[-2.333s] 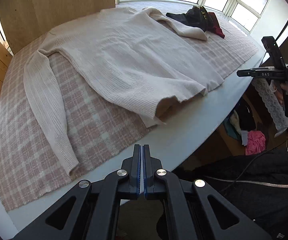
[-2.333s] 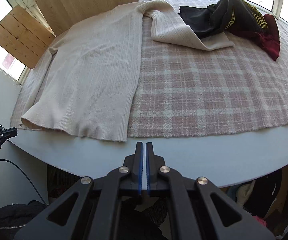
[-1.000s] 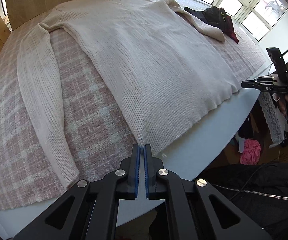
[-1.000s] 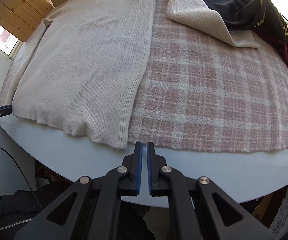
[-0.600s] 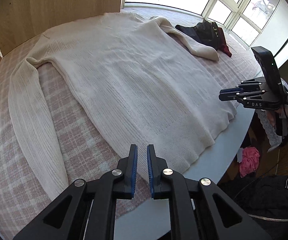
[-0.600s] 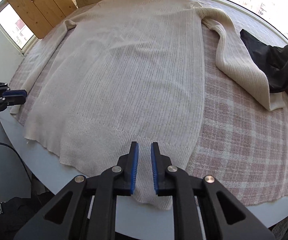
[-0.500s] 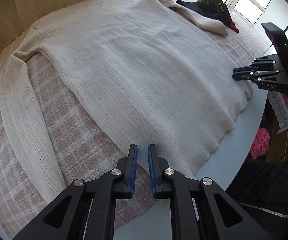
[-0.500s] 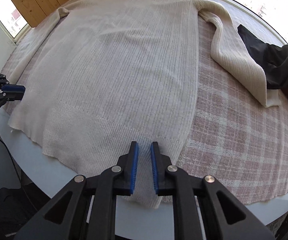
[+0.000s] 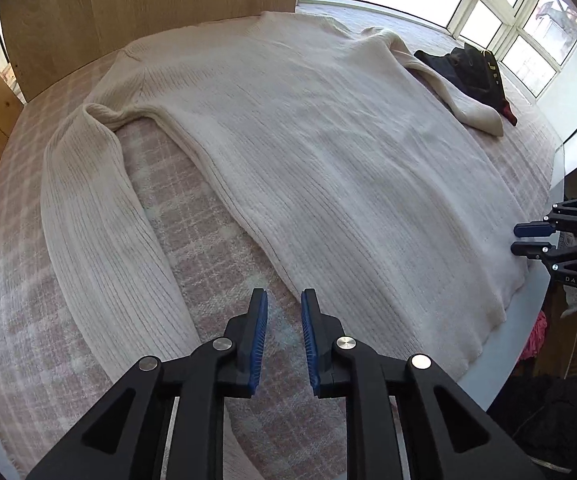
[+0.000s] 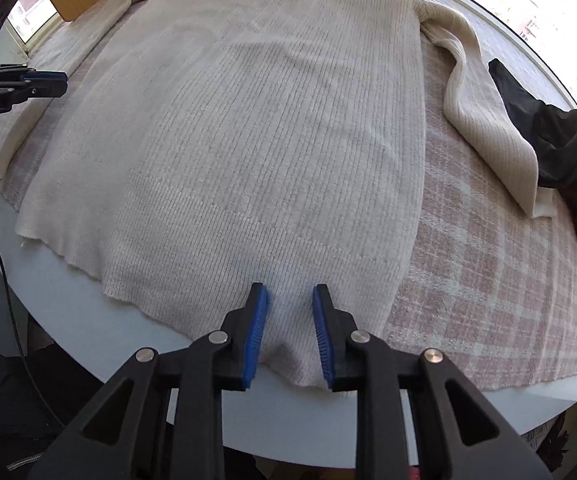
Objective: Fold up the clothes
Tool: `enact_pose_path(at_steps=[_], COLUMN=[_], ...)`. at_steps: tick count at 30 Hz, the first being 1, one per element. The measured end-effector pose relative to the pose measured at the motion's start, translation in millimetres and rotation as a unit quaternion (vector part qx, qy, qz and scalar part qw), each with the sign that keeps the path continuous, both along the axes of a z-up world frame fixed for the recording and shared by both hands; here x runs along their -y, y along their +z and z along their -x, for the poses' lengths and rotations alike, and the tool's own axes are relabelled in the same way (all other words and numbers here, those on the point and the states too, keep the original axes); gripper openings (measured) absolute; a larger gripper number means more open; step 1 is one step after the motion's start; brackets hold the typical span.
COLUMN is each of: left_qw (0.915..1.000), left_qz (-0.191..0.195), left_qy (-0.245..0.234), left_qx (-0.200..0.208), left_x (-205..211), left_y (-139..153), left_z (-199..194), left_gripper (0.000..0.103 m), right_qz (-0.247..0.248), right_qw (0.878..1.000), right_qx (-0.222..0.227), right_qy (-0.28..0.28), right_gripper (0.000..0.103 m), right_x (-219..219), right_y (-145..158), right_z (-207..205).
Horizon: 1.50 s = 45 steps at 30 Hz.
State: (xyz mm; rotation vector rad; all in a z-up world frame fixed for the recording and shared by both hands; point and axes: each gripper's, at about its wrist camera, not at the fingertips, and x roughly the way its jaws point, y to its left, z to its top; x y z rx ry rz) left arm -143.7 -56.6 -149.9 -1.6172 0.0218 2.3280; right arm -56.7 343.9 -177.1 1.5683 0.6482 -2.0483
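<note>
A cream ribbed sweater (image 10: 256, 128) lies spread flat, front down or up I cannot tell, across a pink plaid blanket (image 10: 488, 272) that covers a white tabletop (image 10: 88, 320). Its hem runs along the near edge of the blanket and partly overhangs onto the bare tabletop, while its neckline reaches the far side by the wooden panels (image 9: 136, 4). The sweater's left sleeve (image 9: 96, 240) stretches down the blanket on the left, well apart from the body at its cuff; the right sleeve (image 10: 488, 128) bends down the right side, its cuff resting against a dark black-and-maroon garment (image 10: 560, 152) heaped at the far right near the windows (image 9: 488, 8). The right tongs (image 10: 290, 332) are released, their blue pads (image 10: 256, 332) spread with the sweater's hem lying between and beneath them near the right corner. The left tongs (image 9: 282, 336) are likewise released, pads parted above the plaid blanket in the gap between the left sleeve and the sweater's side edge; whether they touch the cloth I cannot tell.
</note>
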Motion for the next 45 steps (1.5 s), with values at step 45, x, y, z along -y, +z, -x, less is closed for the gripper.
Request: enact_pose_path(at_steps=[45], left_qw=[0.9972], left_qz=[-0.061], left_qy=[-0.036], left_qx=[0.024], left_x=[-28.7], left_y=[7.6], left_z=[-149.3], left_gripper=[0.037], right_qz=[0.023], right_qw=[0.995], right_qx=[0.014], right_qy=[0.098], right_gripper=[0.040], right_x=[76.8], right_y=[-25.2], right_z=[-21.7])
